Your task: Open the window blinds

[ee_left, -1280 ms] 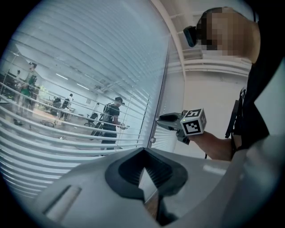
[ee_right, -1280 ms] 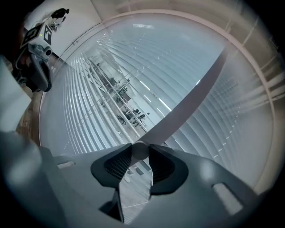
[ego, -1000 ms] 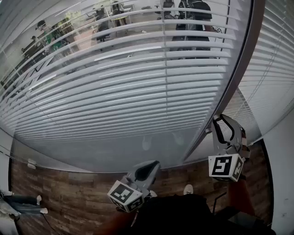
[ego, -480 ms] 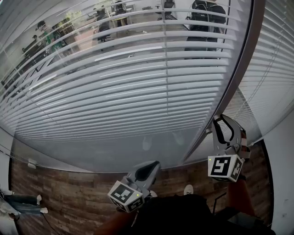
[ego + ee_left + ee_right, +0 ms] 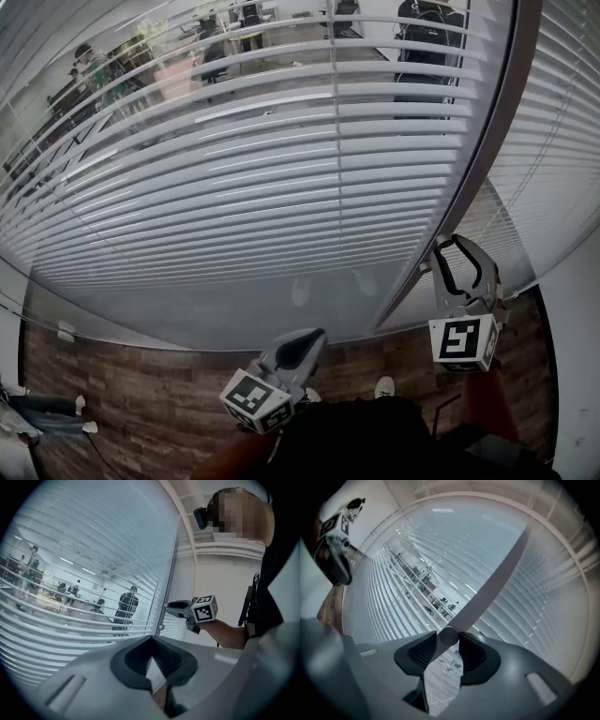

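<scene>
Where the slats are tilted apart, an office is seen through the blinds point(image 5: 281, 169), which are hung across the whole window. Low at the middle, the left gripper point(image 5: 309, 339) is held clenched on nothing, clear of the blinds. Beside the dark post point(image 5: 487, 141) at the right, the jaws of the right gripper point(image 5: 457, 246) have just been opened, and the round end of the wand point(image 5: 487, 592) is left loose between them.

The blinds point(image 5: 281, 178) had smooth, shiny slats, like pale plastic. The wand point(image 5: 487, 590) looked smooth, grey and matt. At seven o'clock the floor point(image 5: 141, 394) was brown wood with streaky grain.
</scene>
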Demonstrator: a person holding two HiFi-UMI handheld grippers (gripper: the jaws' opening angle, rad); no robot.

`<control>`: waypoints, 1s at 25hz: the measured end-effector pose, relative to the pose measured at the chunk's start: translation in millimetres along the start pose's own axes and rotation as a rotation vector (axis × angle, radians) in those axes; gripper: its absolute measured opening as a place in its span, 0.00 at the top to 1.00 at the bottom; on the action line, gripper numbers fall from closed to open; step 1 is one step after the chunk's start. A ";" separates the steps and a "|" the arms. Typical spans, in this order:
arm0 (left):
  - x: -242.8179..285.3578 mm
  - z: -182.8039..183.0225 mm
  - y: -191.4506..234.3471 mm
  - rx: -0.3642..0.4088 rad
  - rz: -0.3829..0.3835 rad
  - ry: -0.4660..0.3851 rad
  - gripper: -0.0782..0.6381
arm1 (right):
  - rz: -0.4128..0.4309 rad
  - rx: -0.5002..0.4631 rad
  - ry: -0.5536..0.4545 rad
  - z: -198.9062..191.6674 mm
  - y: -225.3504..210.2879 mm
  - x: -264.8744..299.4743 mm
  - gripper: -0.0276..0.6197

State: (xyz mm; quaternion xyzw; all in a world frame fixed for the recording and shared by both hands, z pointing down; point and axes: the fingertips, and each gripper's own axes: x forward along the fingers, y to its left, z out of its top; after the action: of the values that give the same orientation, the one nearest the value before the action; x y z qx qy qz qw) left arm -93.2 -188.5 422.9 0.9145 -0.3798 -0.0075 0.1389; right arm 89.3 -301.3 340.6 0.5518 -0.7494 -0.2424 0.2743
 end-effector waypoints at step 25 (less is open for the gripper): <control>77.8 1.5 -79.8 0.038 0.031 -0.025 0.89 | 0.548 0.729 -0.241 -39.2 22.3 -79.3 0.92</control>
State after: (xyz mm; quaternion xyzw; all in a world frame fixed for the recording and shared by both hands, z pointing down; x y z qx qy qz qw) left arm 17.3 -189.3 407.9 0.9109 -0.3956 -0.0098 0.1170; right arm 119.6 -221.5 372.8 0.3619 -0.9301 0.0555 0.0273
